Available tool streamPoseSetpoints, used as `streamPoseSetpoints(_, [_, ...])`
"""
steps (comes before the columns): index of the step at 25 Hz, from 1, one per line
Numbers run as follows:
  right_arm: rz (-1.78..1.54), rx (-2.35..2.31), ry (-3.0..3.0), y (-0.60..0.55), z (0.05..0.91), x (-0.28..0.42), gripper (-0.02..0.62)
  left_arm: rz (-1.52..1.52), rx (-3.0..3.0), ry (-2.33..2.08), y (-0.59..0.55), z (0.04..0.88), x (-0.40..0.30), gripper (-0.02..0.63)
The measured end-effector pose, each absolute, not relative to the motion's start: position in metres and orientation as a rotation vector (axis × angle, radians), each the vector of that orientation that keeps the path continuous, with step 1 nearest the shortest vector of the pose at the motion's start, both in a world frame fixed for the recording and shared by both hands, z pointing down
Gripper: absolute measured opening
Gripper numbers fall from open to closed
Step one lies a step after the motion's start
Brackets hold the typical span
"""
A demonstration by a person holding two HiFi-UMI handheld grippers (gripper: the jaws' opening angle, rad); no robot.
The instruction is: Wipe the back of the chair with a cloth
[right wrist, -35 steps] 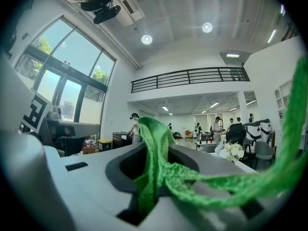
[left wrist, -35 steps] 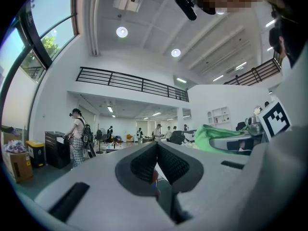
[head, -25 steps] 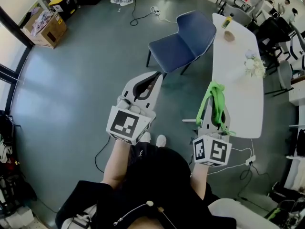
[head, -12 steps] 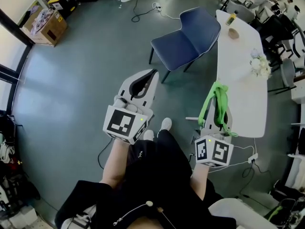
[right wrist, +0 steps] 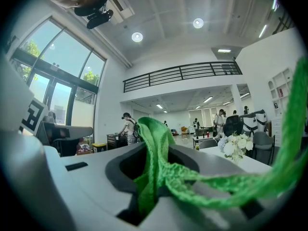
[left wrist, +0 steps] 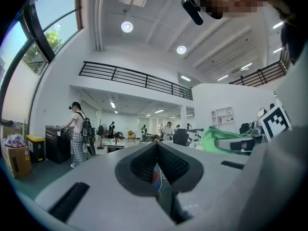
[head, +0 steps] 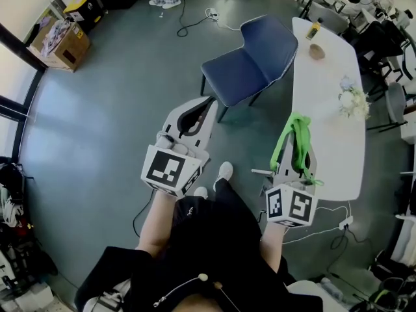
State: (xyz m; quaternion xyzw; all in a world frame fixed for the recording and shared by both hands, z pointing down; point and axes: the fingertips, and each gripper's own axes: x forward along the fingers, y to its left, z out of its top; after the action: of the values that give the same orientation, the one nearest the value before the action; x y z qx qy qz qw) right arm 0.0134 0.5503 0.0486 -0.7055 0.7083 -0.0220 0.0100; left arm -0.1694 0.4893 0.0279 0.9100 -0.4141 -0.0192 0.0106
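head view: right claw (head: 294,121) pinches the cloth (head: 300,142), ready for the chair (head: 250,60) back; left claw (head: 208,104) is closed, empty.

One white shoe (head: 223,171) has stepped forward. A second ago both shoes sat side by side just behind the left claw (head: 209,104). Now this one lies ahead of the other shoe (head: 200,192), between the left claw and the right claw (head: 294,125). The counter (head: 325,77) beside the right claw has drifted slightly nearer the person, and its flowers (head: 353,100) with it.
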Motion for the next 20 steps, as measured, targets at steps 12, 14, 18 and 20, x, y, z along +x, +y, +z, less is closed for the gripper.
streamPoseSetpoints(12, [-0.118,-2.135,2.199,0.461,0.052,0.078,0.043,-0.006,2.837,-1.362,0.41,0.025,-0.112,0.002])
streamPoseSetpoints(14, [-0.128,-2.128,2.201,0.452,0.053,0.084,0.043,0.01,2.821,-1.371,0.402,0.029,-0.109,0.002])
streamPoseSetpoints(18, [-0.144,-2.126,2.199,0.435,0.056,0.097,0.043,0.028,2.802,-1.377,0.387,0.033,-0.1,0.002])
streamPoseSetpoints(20, [-0.161,-2.131,2.199,0.429,0.06,0.104,0.043,0.035,2.795,-1.375,0.38,0.034,-0.094,0.002])
